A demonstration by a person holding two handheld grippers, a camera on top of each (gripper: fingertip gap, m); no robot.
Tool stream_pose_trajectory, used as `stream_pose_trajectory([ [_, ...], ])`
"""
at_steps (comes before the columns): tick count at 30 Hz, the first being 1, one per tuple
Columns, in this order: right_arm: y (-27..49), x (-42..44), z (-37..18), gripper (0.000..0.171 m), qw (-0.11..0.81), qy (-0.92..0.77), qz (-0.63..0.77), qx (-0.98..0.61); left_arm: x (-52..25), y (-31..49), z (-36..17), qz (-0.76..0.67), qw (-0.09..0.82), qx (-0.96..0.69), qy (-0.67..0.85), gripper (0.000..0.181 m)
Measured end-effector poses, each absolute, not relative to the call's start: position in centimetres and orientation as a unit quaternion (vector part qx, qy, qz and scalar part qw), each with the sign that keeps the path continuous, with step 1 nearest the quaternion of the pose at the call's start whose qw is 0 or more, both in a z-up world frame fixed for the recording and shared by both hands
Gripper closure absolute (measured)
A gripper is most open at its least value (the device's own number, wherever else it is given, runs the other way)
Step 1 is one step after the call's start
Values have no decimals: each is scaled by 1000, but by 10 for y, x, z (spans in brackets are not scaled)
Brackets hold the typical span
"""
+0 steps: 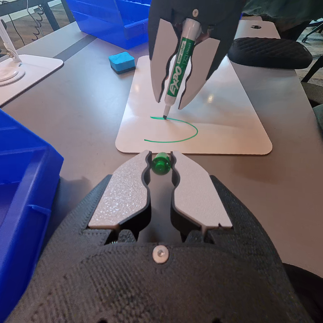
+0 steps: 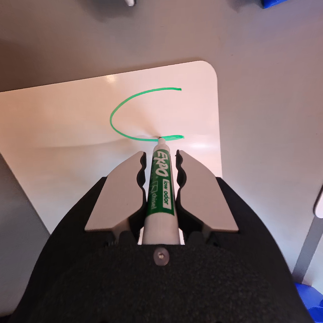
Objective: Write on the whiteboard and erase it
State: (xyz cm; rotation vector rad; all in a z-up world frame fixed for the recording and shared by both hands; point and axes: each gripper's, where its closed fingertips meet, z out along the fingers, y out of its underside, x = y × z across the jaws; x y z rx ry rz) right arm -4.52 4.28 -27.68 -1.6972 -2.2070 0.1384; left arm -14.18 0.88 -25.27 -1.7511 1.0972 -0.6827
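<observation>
My right gripper (image 2: 160,153) is clamped on the green dry-erase marker (image 2: 160,188); its tip touches the whiteboard (image 2: 52,132) on a curved green line (image 2: 111,120); my left gripper (image 1: 160,153), jaws narrow, holds the green marker cap (image 1: 160,165) just off the board's near edge; the blue eraser (image 1: 121,62) rests on the grey table (image 1: 83,108) beside the board's far corner.

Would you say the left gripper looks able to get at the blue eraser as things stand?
Probably not yet. The path over the table to the eraser looks free, but the left gripper is shut on the green cap, so it would likely have to put that down first.
</observation>
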Motion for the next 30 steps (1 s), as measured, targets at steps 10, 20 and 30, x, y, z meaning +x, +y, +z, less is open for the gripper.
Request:
stream_pose_trajectory([
  [10, 11, -32, -277, 138, 148, -792, 54, -590, -142, 9, -253, -276, 463, -713, 448, 161],
  [20, 3, -31, -259, 138, 170, -775, 89, -602, -141, 7, -253, -274, 464, -711, 451, 161],
  [30, 64, -31, -265, 138, 224, -730, 82, -640, -141, 7, -247, -283, 479, -702, 444, 161],
])
